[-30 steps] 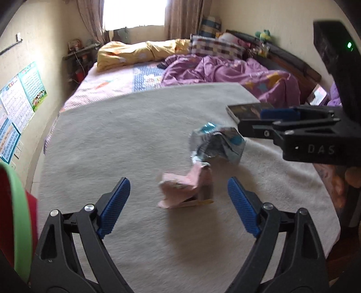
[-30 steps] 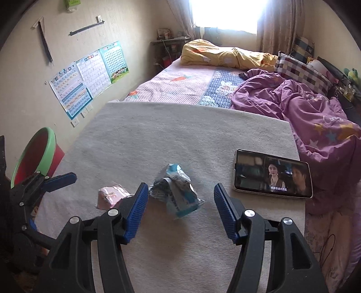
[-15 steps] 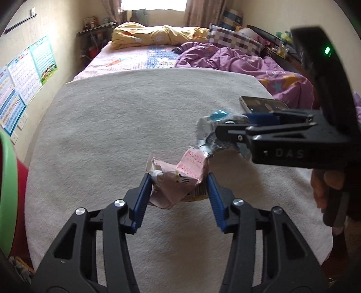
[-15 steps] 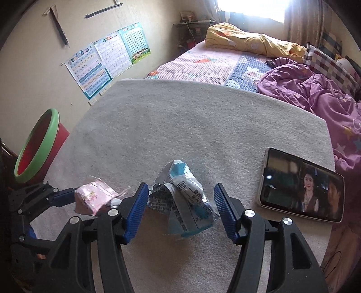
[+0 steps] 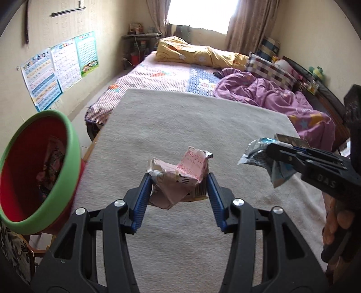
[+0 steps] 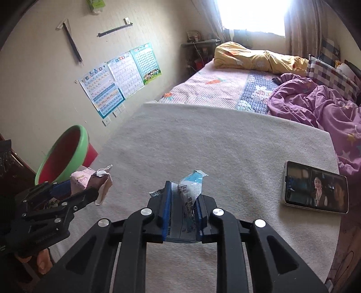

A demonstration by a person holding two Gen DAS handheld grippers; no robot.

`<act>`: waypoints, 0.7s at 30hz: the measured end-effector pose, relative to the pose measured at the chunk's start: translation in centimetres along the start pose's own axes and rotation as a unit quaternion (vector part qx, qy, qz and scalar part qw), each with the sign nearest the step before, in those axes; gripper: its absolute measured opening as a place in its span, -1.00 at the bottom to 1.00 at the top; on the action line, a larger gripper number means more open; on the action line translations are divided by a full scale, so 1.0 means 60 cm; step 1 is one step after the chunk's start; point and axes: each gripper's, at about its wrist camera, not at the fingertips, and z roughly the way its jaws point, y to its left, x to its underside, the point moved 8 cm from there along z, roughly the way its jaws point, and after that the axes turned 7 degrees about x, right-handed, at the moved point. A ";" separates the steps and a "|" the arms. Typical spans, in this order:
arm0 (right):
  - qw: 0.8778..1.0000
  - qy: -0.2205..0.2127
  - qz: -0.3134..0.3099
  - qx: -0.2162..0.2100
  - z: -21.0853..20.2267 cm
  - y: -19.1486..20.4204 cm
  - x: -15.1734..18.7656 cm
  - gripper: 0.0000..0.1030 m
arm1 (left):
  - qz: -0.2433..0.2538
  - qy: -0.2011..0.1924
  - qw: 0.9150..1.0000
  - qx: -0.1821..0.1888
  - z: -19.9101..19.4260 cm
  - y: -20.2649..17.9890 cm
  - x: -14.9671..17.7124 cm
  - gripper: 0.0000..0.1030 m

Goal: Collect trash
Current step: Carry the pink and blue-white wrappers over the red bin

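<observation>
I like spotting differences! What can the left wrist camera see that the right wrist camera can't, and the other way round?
Only the left wrist view looks down into the red bin, where some trash already lies. Only the right wrist view shows the whole phone with its screen lit. Both show the left gripper clamped on the pink carton, the right gripper clamped on the blue wrapper, and the grey blanket.

Each fisheye view looks forward along its own blue-padded fingers, close above the cream fleece blanket spread on the bed, facing the bright curtained window. The left wrist view sits to the left, nearest the red bin with a green rim. Both views share the blanket, bin, wall posters and purple duvet.
</observation>
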 end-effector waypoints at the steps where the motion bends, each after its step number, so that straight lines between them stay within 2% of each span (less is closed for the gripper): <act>1: 1.000 -0.005 -0.002 -0.003 -0.006 0.010 -0.005 -0.65 | -0.002 -0.004 1.000 -0.003 -0.007 0.005 -0.002 -0.08; 12: 0.998 -0.029 -0.037 -0.031 -0.031 0.117 -0.034 -0.65 | -0.026 -0.037 0.998 -0.032 -0.064 0.065 -0.009 -0.07; 21: 0.997 -0.037 -0.059 -0.041 -0.032 0.174 -0.039 -0.65 | -0.036 -0.051 0.997 -0.043 -0.091 0.106 -0.007 -0.07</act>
